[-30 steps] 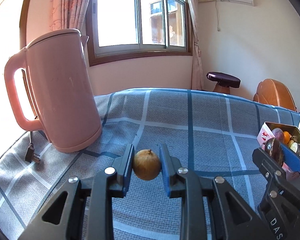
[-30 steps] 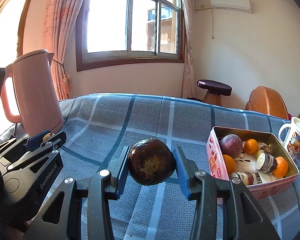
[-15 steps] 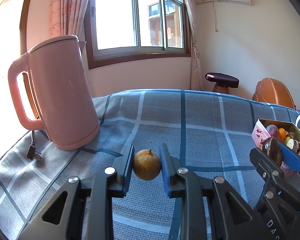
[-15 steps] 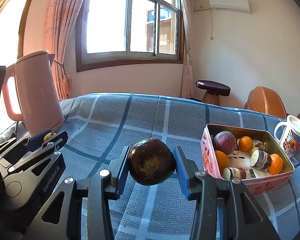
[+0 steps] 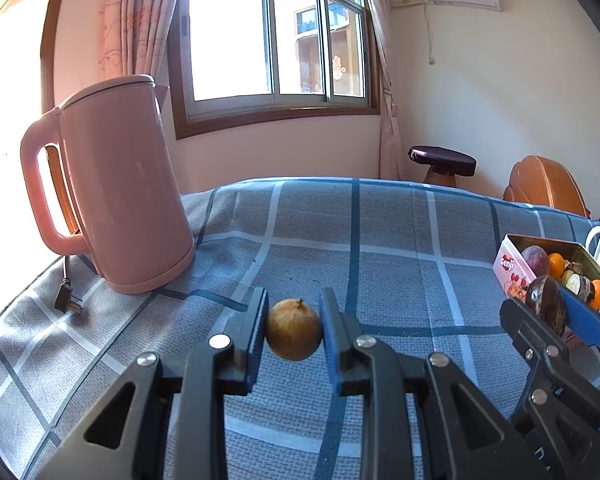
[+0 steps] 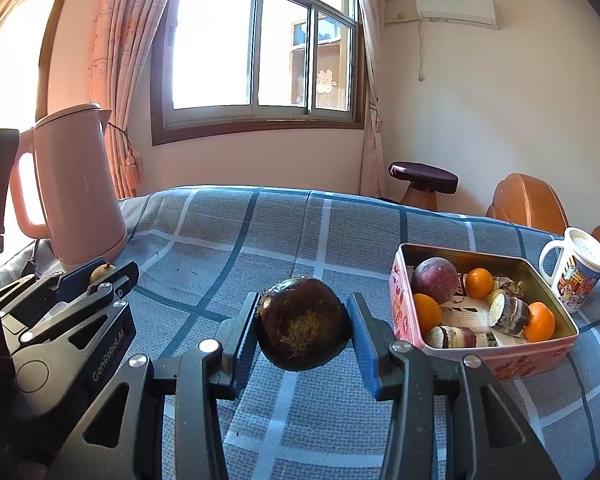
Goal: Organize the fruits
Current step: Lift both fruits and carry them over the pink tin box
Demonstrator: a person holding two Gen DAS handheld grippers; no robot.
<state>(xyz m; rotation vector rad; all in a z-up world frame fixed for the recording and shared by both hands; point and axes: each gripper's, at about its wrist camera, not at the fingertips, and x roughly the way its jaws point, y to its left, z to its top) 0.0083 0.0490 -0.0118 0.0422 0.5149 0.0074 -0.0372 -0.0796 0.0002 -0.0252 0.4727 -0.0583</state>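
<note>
Right wrist view: my right gripper (image 6: 303, 326) has its fingers pinching the dark round fruit (image 6: 302, 323) above the surface, with the pink tin (image 6: 496, 356) just ahead to the right, nearer this hand. Left gripper (image 5: 293, 330) pinches the small tan fruit (image 5: 294, 329), well apart from the tin, so I judge right goes first.

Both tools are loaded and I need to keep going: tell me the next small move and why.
Probably carry the right tool rightward over the tin and release there. It is shut on the dark round fruit, held above the cloth, and the tin, already holding oranges, sits just to its right. The left tool, holding the small tan fruit, is farther away.
</note>
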